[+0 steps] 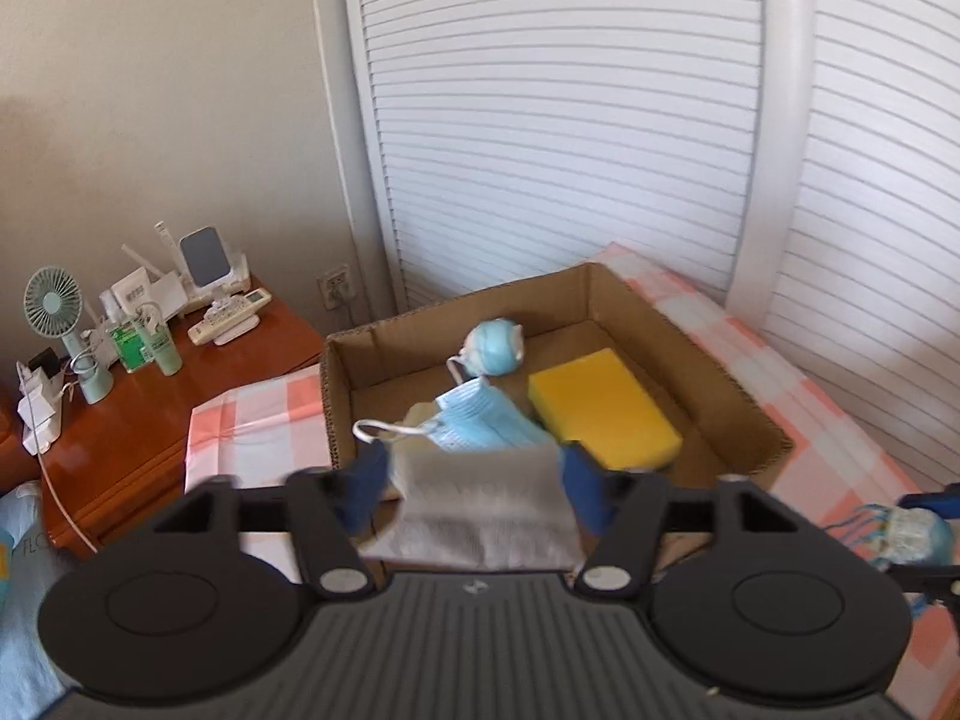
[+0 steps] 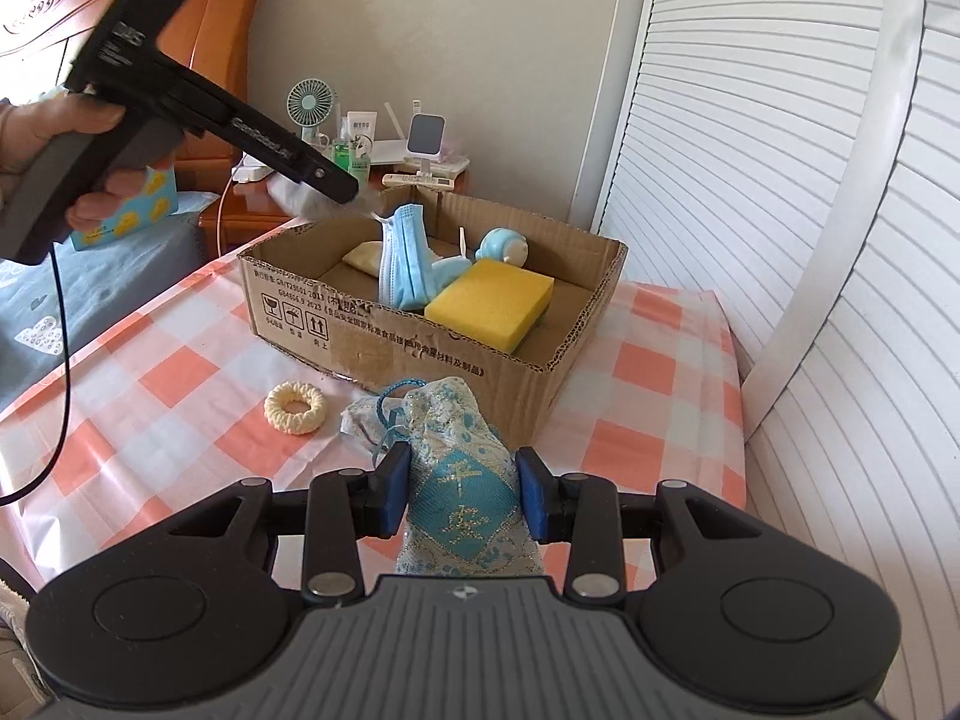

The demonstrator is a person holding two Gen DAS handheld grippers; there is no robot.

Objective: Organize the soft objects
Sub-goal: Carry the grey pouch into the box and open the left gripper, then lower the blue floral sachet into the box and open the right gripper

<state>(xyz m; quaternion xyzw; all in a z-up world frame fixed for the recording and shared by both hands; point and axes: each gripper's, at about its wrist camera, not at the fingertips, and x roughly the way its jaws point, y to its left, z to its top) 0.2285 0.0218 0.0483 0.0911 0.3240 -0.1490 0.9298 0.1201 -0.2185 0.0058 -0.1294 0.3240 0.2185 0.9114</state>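
A cardboard box [image 1: 708,372] on the checked cloth holds a yellow sponge [image 1: 606,408], blue face masks [image 1: 486,426], a rolled blue mask [image 1: 495,348] and a cream pouch. My left gripper [image 1: 474,480] hovers over the box's near left corner, its jaws wide. A blurred white tissue pack [image 1: 480,510] sits loose between the pads. In the right wrist view that gripper [image 2: 348,195] hangs over the box [image 2: 288,300] in a hand. My right gripper [image 2: 462,492] is shut on a blue brocade sachet [image 2: 462,474], lifted in front of the box. A cream scrunchie [image 2: 295,408] lies on the cloth.
A wooden nightstand [image 1: 120,420] left of the box carries a small fan [image 1: 53,303], bottles, a remote and chargers. White louvred doors [image 1: 570,120] stand behind. A white wrapper [image 2: 360,414] lies by the scrunchie. A black cable [image 2: 60,324] trails from the left gripper.
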